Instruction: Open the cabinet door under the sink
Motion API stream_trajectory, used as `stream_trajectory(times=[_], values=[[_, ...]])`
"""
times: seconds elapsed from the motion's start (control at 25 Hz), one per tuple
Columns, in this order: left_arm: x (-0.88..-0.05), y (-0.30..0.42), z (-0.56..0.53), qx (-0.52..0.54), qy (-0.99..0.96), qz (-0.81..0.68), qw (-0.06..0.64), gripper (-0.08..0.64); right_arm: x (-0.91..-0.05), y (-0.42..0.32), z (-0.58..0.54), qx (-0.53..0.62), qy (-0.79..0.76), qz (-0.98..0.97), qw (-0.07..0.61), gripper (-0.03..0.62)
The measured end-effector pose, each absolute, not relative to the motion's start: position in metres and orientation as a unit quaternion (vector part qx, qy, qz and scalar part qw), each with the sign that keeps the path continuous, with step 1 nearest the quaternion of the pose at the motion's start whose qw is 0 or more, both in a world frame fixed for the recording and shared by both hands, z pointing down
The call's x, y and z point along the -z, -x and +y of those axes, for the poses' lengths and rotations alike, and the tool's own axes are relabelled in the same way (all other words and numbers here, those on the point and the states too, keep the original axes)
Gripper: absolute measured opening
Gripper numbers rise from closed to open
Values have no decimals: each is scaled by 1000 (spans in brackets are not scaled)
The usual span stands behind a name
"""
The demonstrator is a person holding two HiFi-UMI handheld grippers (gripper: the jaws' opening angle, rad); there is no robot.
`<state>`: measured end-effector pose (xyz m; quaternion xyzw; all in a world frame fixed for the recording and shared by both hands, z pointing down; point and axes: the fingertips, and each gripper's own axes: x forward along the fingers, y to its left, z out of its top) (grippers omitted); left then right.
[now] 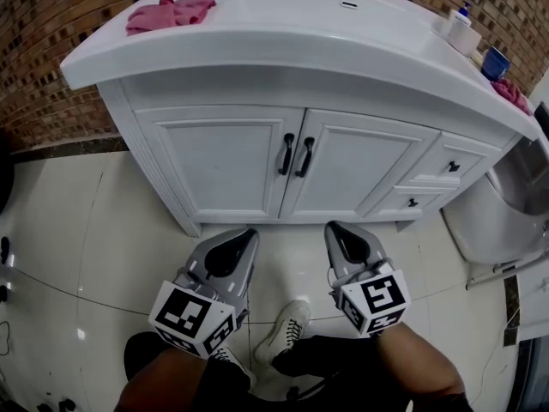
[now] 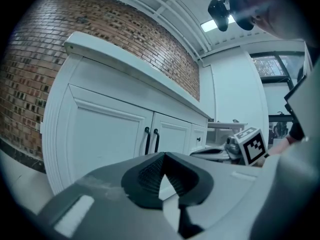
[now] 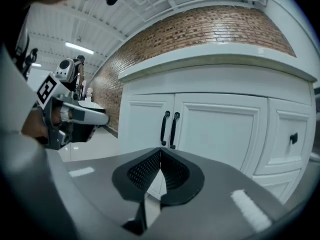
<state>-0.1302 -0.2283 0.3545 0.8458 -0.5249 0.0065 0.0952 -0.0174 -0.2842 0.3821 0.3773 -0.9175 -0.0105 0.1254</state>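
Left gripper (image 1: 248, 233) and right gripper (image 1: 332, 227) — jaws together, empty — short of closed cabinet doors (image 1: 227, 166), seemingly untouched

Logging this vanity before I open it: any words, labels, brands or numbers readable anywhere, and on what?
No readable text anywhere in these views.
Left marker cube and right marker cube: black-and-white square patterns only, no letters or digits.
Bottle on the counter: any label is too small to read.
Cabinet doors: no print visible.
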Motion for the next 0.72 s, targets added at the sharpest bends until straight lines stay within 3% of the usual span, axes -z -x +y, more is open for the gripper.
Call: stream_trajectory(times=[0.32, 0.72], values=[[-359, 138, -239, 1, -844, -526, 102, 3, -382, 55, -354, 71, -392, -907, 140, 89], [-371, 161, -247, 2, -837, -534, 116, 3, -372, 82, -394, 34, -421, -902, 94, 109]])
